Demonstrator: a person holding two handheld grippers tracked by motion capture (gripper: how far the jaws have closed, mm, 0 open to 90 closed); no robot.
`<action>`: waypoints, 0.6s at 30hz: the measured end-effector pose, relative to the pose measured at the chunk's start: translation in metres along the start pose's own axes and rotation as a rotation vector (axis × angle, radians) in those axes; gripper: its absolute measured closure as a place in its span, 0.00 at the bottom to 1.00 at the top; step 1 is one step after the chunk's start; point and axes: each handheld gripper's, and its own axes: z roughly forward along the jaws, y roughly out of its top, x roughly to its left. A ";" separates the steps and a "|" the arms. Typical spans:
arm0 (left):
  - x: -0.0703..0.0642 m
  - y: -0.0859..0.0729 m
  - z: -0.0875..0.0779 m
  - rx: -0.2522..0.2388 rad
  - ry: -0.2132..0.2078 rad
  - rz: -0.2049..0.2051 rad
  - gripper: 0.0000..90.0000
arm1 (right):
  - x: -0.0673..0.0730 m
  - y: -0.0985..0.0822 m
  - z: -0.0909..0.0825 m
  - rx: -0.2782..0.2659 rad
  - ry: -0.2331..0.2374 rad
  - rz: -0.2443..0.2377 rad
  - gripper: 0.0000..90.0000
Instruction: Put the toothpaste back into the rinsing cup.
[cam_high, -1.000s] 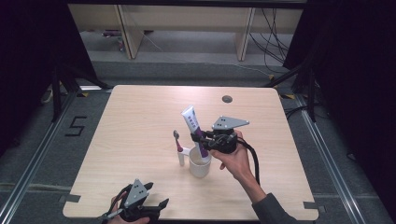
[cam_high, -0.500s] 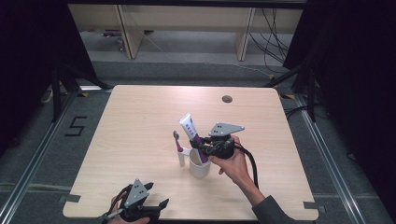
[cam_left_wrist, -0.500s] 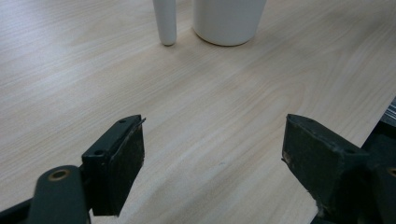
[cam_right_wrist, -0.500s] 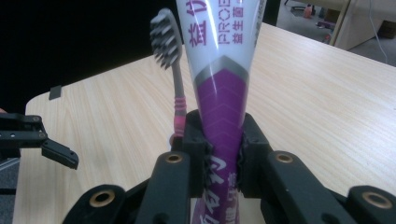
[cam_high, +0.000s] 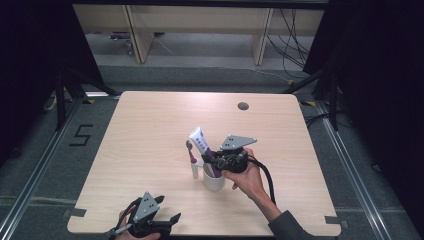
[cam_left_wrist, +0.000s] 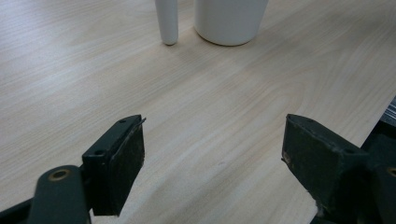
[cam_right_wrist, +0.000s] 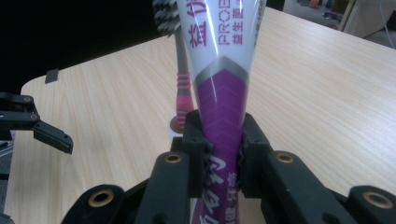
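Over the white ceramic cup (cam_high: 214, 180), my right hand-held gripper (cam_right_wrist: 223, 140) clamps the purple-and-white toothpaste tube (cam_right_wrist: 223, 70); left hand-held gripper (cam_left_wrist: 212, 154) gapes wide. Risk: the tube nudging the red-necked toothbrush (cam_high: 190, 152) over.

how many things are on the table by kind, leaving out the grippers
toothpaste tube: 1
toothbrush: 1
white cup: 1
total: 3
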 end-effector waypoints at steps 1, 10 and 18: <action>0.000 0.000 0.000 0.000 0.000 -0.002 0.23 | 0.000 -0.001 0.000 0.004 0.003 0.004 0.85; 0.000 0.000 0.000 0.003 -0.002 0.004 0.23 | 0.001 -0.005 0.000 0.010 0.012 0.004 0.85; -0.001 0.000 0.000 0.006 -0.002 0.002 0.23 | 0.002 -0.013 -0.003 0.041 -0.005 -0.002 0.85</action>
